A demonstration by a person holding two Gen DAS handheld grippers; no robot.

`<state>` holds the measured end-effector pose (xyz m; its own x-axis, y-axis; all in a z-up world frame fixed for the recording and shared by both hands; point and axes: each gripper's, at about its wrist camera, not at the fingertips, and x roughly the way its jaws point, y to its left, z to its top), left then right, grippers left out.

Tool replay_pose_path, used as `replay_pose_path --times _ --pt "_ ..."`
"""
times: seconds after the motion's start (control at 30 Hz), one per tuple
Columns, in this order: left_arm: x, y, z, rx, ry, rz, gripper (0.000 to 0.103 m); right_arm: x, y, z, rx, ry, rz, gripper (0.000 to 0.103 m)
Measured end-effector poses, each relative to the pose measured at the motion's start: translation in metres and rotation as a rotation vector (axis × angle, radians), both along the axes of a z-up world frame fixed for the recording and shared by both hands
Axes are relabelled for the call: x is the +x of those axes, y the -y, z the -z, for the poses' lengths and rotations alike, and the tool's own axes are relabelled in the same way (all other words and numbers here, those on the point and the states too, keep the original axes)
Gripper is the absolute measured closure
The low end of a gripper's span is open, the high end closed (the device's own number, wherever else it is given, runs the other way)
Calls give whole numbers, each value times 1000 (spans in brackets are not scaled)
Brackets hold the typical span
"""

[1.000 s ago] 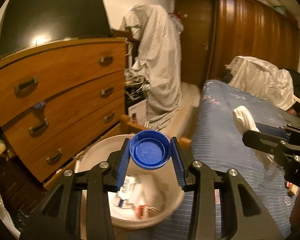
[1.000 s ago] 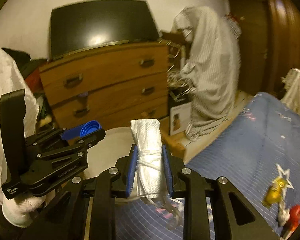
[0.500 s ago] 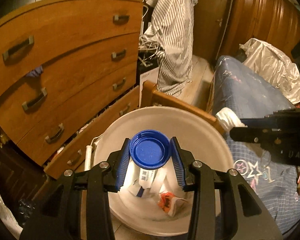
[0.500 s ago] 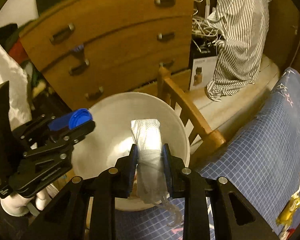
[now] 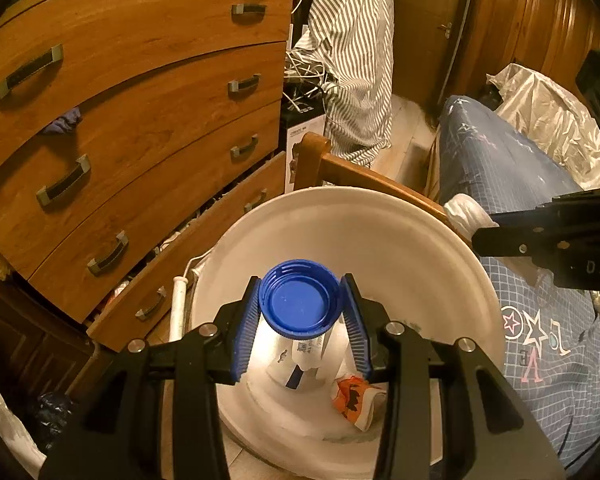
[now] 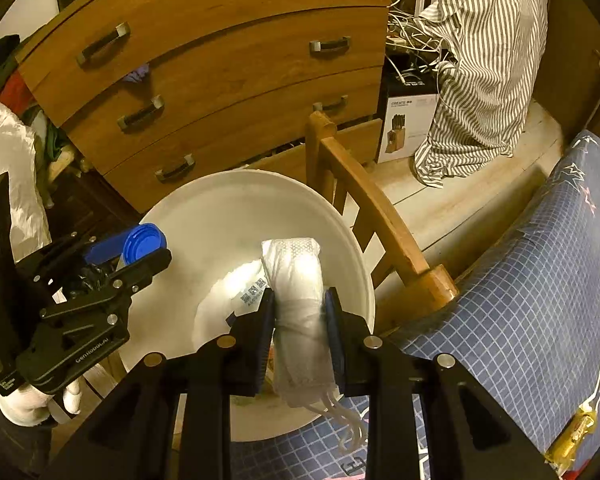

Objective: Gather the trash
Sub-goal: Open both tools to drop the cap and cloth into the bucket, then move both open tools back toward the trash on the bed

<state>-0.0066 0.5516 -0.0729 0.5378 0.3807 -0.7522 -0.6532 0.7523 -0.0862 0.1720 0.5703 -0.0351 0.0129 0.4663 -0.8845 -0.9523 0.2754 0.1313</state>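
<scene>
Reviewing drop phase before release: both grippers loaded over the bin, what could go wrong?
1. The rolled white wad in the right gripper sits near the white bin rim on the bed side; it might land on the blue bedspread.
2. Its loose strings could catch on a pad.
3. The blue cap in the left gripper could bounce out.

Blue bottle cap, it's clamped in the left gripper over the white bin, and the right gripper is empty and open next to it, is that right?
Not quite. The right gripper is not empty: the right wrist view shows it shut on a rolled white mask. The rest holds: the left gripper clamps the blue bottle cap over the white bin.
</scene>
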Motion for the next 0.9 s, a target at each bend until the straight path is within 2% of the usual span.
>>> replay_pose_path --times 0.33,0.37,0.43,0.47,0.7,0.9 --pt "4 -3 6 -2 -3 -1 63 4 0 0 10 -1 8 76" --pt "4 -4 7 -2 -9 -3 54 4 0 -1 18 1 8 75" --pt "5 -3 7 10 -15 -18 36 4 0 -3 36 -10 10 66" --pt "4 -4 7 16 -13 -24 34 4 0 -5 44 -11 10 63" --pt "0 -4 4 20 -1 -39 34 8 11 -16 80 -17 28 62" --pt "2 13 -8 38 26 -18 34 5 46 -32 147 -21 45 62"
